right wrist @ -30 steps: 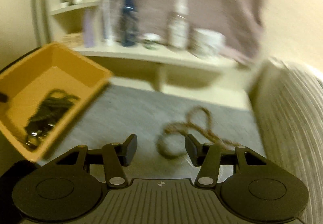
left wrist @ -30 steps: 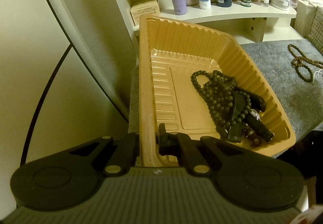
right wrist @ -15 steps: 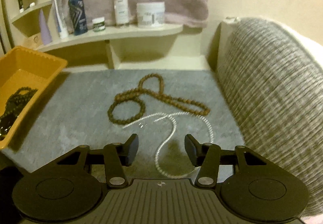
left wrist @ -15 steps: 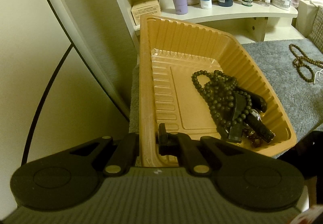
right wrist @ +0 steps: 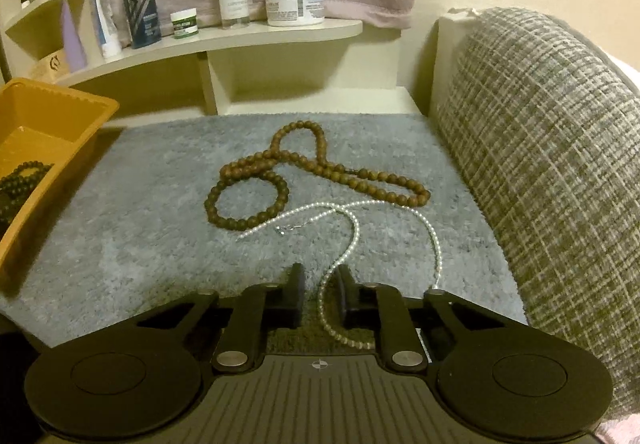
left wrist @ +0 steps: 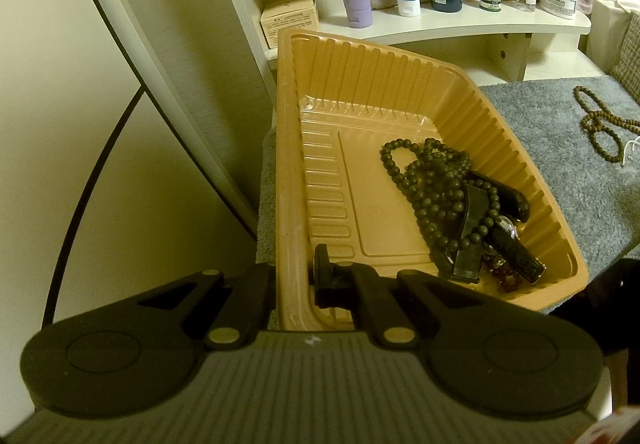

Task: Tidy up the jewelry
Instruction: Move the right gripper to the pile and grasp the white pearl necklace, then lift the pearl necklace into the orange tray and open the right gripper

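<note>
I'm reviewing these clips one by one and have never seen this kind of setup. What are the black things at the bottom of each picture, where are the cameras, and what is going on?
There is no robot here. A person holds a pair of hand-held tongs in each hand, and a wide-angle camera on each looks forward along its two fingers.

In the left view, the left tongs are clamped on the near wall of an orange tray. Inside it lie dark green beads and black straps.

In the right view, the right tongs are down on a grey mat, their fingers narrowed around a white pearl necklace but with a gap showing. A brown bead strand lies beyond it, with toiletries on a shelf behind.
</note>
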The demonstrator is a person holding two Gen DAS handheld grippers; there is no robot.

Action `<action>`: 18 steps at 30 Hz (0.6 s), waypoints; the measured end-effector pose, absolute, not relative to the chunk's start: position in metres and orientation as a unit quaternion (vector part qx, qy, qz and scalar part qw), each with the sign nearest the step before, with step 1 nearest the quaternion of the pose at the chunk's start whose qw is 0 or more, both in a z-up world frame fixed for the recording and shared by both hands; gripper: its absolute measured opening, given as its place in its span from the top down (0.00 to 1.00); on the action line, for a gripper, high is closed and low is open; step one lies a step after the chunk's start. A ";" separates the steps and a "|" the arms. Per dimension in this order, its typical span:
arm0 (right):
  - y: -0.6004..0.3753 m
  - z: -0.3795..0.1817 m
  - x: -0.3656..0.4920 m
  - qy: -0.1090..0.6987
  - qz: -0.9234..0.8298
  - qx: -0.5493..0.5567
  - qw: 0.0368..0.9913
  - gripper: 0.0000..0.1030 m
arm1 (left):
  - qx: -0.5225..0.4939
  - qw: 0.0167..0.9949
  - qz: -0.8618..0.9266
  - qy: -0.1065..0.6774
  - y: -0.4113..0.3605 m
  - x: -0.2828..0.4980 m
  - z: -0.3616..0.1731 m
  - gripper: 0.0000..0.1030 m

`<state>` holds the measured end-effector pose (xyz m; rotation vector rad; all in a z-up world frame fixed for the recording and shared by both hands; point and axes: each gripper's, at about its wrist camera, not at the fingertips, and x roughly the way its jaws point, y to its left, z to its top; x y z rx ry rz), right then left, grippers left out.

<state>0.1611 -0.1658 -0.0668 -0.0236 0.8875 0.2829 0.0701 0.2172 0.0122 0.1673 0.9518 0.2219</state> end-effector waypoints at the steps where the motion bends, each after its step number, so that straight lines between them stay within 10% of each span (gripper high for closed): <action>1: -0.166 -0.065 0.161 0.430 0.139 -0.008 0.892 0.98 | 0.080 0.880 0.106 0.457 0.217 0.070 0.012 0.98; 18: -0.169 0.050 0.160 0.311 0.220 -0.031 0.924 0.98 | 0.083 0.880 0.103 0.457 0.216 0.070 0.014 0.98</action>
